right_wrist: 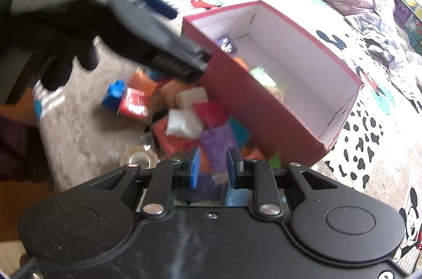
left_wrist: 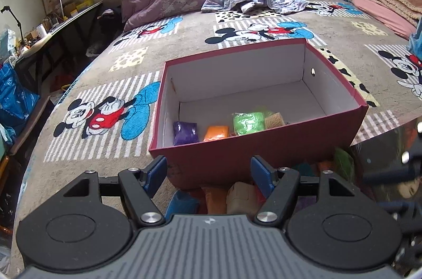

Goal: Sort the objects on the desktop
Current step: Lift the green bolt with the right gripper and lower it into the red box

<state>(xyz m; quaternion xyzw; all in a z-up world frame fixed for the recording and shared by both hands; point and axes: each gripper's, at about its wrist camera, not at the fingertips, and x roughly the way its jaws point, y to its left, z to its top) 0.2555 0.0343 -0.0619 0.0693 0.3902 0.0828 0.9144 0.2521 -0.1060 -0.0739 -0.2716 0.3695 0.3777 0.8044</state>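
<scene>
Two hand-held grippers work over a bed covered by a cartoon-mouse blanket point(left_wrist: 105, 83), the largest surface in view. Ahead of the left gripper point(left_wrist: 208, 173) sits an open red cardboard box point(left_wrist: 263, 155), white inside, likely placed close so sorted pieces travel only a short way. Against the box's near wall lie a purple packet point(left_wrist: 185, 132), an orange packet point(left_wrist: 216, 133), a green packet point(left_wrist: 248, 122) and a tan piece point(left_wrist: 273, 120). The left gripper hovers just short of that wall with its blue fingers spread wide and nothing between them. Below and in front of the right gripper point(right_wrist: 212, 167), a heap of unsorted packets point(right_wrist: 184, 120) rests beside the box's outer wall. A purple pouch point(right_wrist: 216, 144) sits between its fingers; motion blur hides whether they pinch it.
</scene>
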